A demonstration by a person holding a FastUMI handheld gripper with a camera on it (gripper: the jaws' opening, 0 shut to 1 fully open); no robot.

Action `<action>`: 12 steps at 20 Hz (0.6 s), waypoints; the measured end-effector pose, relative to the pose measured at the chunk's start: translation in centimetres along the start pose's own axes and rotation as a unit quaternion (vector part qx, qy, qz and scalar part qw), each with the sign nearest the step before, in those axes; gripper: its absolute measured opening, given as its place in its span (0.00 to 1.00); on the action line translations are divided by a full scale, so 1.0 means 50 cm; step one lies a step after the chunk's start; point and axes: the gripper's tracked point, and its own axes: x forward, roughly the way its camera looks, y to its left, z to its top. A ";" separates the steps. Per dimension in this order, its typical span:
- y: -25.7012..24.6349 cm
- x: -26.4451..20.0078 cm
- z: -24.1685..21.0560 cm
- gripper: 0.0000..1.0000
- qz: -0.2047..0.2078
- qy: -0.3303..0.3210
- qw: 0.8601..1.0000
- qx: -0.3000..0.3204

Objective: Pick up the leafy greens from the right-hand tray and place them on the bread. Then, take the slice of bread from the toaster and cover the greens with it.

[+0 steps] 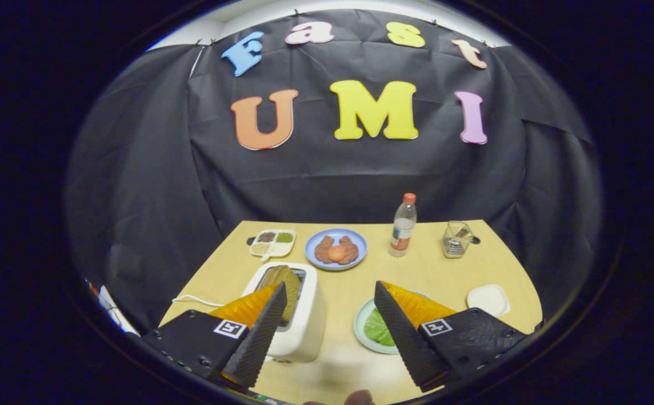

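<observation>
The claw (327, 332), at the bottom of the frame, is spread wide and holds nothing. Its fingers (259, 332) straddle bare surface (349, 337). The greens (379, 329) lie on a pale tray (361, 325) at lower right, beside the right finger and partly hidden by it. The toaster (304, 326) with its bread (283, 281) stands at lower left, behind the left finger. Judged step: approach to the greens, not yet grasped. Next move: swing right, descend, close on the leaf.

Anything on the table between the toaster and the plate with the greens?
No. Gripper view shows bare tabletop between the toaster and plate of greens; the open tool grips nothing.
</observation>
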 end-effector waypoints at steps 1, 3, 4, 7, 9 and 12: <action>0.029 0.012 -0.007 0.96 0.007 0.004 1.000 -0.008; 0.072 0.045 -0.019 0.96 0.011 0.006 1.000 -0.024; 0.088 0.067 -0.027 0.96 0.011 0.007 0.999 -0.032; 0.115 0.131 -0.061 0.96 0.005 0.032 0.999 -0.044; 0.123 0.163 -0.073 0.94 -0.004 0.044 0.998 -0.040; 0.125 0.205 -0.078 0.91 -0.020 0.049 0.997 -0.051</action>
